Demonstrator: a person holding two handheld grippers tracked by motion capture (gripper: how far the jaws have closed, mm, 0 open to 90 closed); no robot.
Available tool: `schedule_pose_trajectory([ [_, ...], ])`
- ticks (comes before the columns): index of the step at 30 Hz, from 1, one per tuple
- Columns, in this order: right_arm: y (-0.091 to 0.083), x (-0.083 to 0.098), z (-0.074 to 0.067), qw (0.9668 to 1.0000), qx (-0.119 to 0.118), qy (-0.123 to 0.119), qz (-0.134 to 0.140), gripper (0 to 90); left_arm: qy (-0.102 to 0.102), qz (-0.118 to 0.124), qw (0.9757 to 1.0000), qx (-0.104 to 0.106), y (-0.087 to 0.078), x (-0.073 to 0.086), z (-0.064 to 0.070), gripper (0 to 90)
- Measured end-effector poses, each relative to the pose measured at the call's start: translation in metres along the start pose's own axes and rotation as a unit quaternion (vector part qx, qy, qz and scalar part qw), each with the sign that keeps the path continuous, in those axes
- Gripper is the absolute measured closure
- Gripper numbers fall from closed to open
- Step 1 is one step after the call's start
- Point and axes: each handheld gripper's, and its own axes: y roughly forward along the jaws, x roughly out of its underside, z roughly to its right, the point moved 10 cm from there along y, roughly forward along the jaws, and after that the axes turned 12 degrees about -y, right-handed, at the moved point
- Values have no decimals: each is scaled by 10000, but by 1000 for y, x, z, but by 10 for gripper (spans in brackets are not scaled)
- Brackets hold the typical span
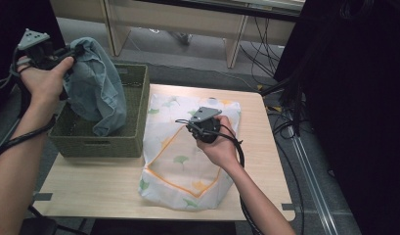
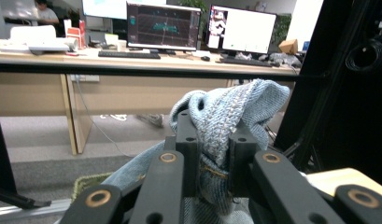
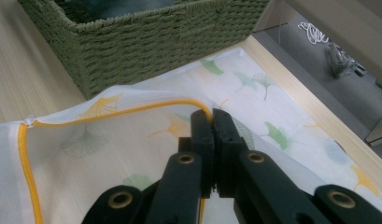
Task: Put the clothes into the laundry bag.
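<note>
At the upper left of the high view, the left tongs (image 1: 76, 50) are clamped on a bunched fold of a blue denim garment (image 1: 97, 88), which hangs from them down into the green woven basket (image 1: 134, 117). In the left gripper view the fabric is pinched between the two black jaws. Near the middle of the frame, the right tongs (image 1: 190, 128) are closed tight on the yellow-trimmed edge of a white mesh laundry bag (image 1: 183, 166) printed with leaves. The bag lies flat on the wooden surface (image 1: 90, 186), touching the basket's right side.
</note>
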Motion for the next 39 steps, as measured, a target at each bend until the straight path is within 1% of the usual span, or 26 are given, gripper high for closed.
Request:
schedule_pose_trajectory([
  [3,0,0,0,10000,5,0,2,900,32,87,10000,30,-7,-8,0,786],
  [7,1,-1,0,10000,-6,-42,15,900,1,123,9999,93,-12,-10,1,786],
  [11,1,-1,0,10000,0,-38,19,900,15,155,9997,179,-16,-13,7,786],
  [12,1,-1,0,10000,4,-37,20,900,13,192,9995,261,-18,-15,13,786],
  [14,1,-1,0,10000,5,-39,28,900,5,229,9991,349,-21,-17,19,787],
  [15,1,-1,0,10000,5,-39,28,900,5,229,9991,349,-21,-17,19,786],
  [16,1,-1,0,10000,10,5,26,900,45,249,9988,415,-23,-19,26,786],
  [17,1,-1,0,10000,10,5,26,900,45,249,9988,415,-23,-19,26,787],
  [20,0,-1,1,10000,18,-2,36,900,94,314,9982,509,-28,-25,36,787],
  [21,0,-1,1,10000,20,-5,36,900,139,336,9978,561,-30,-28,41,786],
  [22,0,-1,1,10000,20,-5,36,900,139,336,9978,561,-30,-28,41,787],
  [27,0,-1,2,10000,42,-10,47,900,240,359,9967,686,-36,-32,55,787],
  [28,0,-1,2,10000,42,-10,47,900,240,359,9967,686,-36,-32,55,787],
  [30,-1,-2,2,10000,47,-9,57,900,236,358,9962,763,-38,-33,61,787],
  [32,-1,-2,2,10000,44,-8,56,900,239,362,9960,783,-39,-33,63,787],
  [33,0,-1,2,10000,39,-4,54,900,259,356,9955,835,-40,-33,67,786],
  [34,0,-1,2,10000,39,-4,54,900,259,356,9955,835,-40,-33,67,787],
  [39,0,-1,1,10000,32,2,55,900,301,364,9945,937,-43,-35,77,786],
])
